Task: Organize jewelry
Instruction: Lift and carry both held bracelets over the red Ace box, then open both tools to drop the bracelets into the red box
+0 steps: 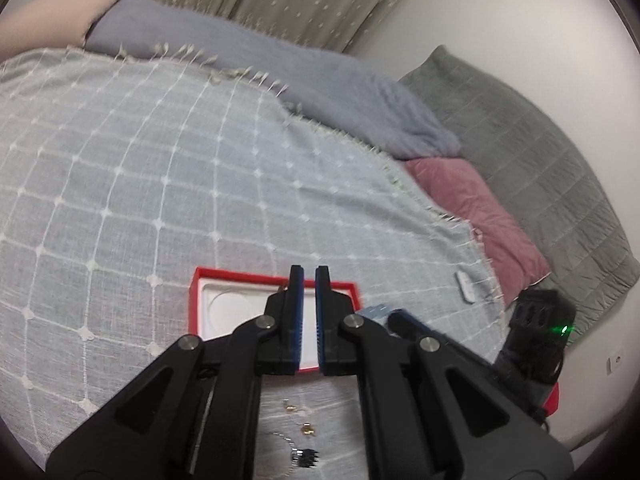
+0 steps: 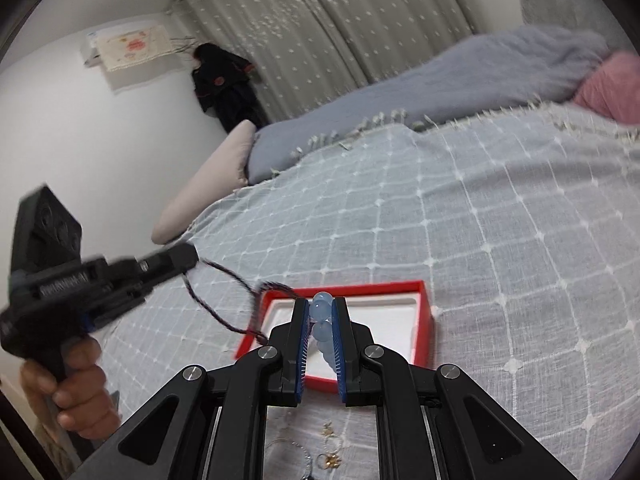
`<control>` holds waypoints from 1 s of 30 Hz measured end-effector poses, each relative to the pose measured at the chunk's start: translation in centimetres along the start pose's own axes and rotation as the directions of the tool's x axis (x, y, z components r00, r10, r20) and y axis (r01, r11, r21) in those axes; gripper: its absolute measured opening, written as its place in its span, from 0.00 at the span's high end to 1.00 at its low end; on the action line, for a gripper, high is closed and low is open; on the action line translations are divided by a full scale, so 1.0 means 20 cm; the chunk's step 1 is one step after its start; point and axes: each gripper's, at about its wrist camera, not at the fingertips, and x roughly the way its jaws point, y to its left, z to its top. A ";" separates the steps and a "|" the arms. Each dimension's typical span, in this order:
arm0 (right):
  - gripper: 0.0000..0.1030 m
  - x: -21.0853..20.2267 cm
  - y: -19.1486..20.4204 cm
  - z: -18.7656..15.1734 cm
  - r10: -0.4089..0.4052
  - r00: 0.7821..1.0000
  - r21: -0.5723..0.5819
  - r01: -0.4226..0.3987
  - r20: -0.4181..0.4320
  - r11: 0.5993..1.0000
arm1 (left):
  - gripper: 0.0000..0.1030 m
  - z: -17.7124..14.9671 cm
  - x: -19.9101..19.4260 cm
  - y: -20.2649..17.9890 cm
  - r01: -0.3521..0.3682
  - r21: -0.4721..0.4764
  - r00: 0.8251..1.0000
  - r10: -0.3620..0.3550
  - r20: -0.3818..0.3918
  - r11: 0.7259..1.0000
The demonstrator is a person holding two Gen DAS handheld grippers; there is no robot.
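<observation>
Right tool (image 2: 321, 340) pinches blue bead bracelet (image 2: 323, 322) above red box (image 2: 425, 312).

Beads look hard, smooth, slippery; light.

Braided cord (image 2: 224, 280) limp, its far end at left tool (image 2: 188, 258), nearly closed; whether gripping, cannot tell.

Grip across beads, gently.

Your bed (image 1: 120, 184): checked throw (image 2: 500, 240) spread on top. On throw: red box (image 1: 195, 308), white insert; small gold earrings (image 1: 306, 430), rings (image 2: 326, 458) loose just beside its near edge. Grey blanket (image 1: 340, 92), pink pillow (image 1: 480, 208) at far side.

Right gripper (image 2: 321, 312) jaws clamped; left gripper (image 1: 309, 280) jaws nearly closed.
</observation>
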 end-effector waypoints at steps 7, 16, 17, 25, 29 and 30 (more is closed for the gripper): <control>0.83 0.05 -0.14 -0.01 -0.078 0.997 0.073 0.080 -0.031 0.994 | 0.89 -0.04 0.04 0.09 -0.052 -0.007 0.998 0.052 -0.042 0.999; 0.83 0.03 -0.05 -0.05 -0.104 0.994 -0.003 0.104 -0.041 0.995 | 0.73 -0.16 -0.06 0.17 -0.124 -0.017 0.990 0.122 -0.073 0.992; 0.83 0.03 -0.05 -0.06 -0.119 0.992 -0.014 0.119 -0.043 0.993 | 0.72 -0.18 -0.06 0.17 -0.135 -0.015 0.988 0.134 -0.078 0.991; 0.70 -0.04 0.02 -0.18 -0.113 0.986 -0.074 0.104 -0.125 0.992 | 0.71 -0.45 -0.07 0.19 -0.173 0.017 0.969 0.173 -0.176 0.985; 0.70 -0.06 0.09 -0.25 -0.145 0.974 -0.157 0.117 -0.176 0.981 | 0.71 -0.56 -0.07 0.17 -0.158 0.009 0.960 0.155 -0.233 0.987; 0.70 -0.07 0.10 -0.26 -0.154 0.972 -0.169 0.124 -0.179 0.978 | 0.71 -0.57 -0.07 0.16 -0.152 0.012 0.960 0.151 -0.238 0.988</control>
